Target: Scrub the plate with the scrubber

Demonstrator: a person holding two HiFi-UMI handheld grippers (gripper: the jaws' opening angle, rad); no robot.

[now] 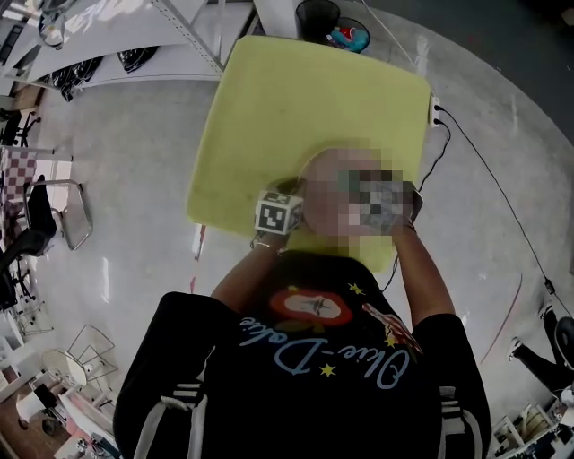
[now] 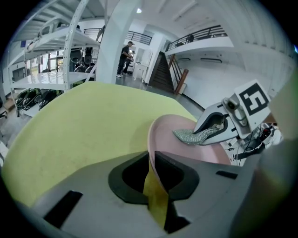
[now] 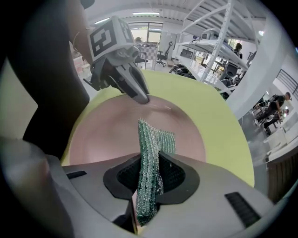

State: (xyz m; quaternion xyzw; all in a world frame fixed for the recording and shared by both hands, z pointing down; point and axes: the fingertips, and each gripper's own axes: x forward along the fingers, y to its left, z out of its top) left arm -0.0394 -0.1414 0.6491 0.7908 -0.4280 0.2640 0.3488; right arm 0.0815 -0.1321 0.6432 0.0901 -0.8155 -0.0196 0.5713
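A pink plate (image 2: 167, 135) hangs over the yellow-green table (image 1: 296, 108), tilted and held by its rim. My left gripper (image 2: 151, 162) is shut on that rim, its marker cube (image 1: 278, 213) showing in the head view. In the right gripper view the same plate (image 3: 111, 135) fills the middle, with the left gripper (image 3: 142, 95) pinching its far edge. My right gripper (image 3: 149, 160) is shut on a green mesh scrubber (image 3: 156, 139), whose free end lies on the plate's face. From the left gripper view, the right gripper (image 2: 219, 123) presses the scrubber (image 2: 195, 135) onto the plate. In the head view, a blurred patch hides the plate.
A black bin (image 1: 318, 16) and a blue-and-red object (image 1: 348, 36) stand past the table's far edge. A power strip with a cable (image 1: 437, 112) hangs at its right side. Metal shelving (image 2: 51, 60) and a chair (image 1: 54, 215) stand to the left. A person (image 2: 125, 58) stands far off.
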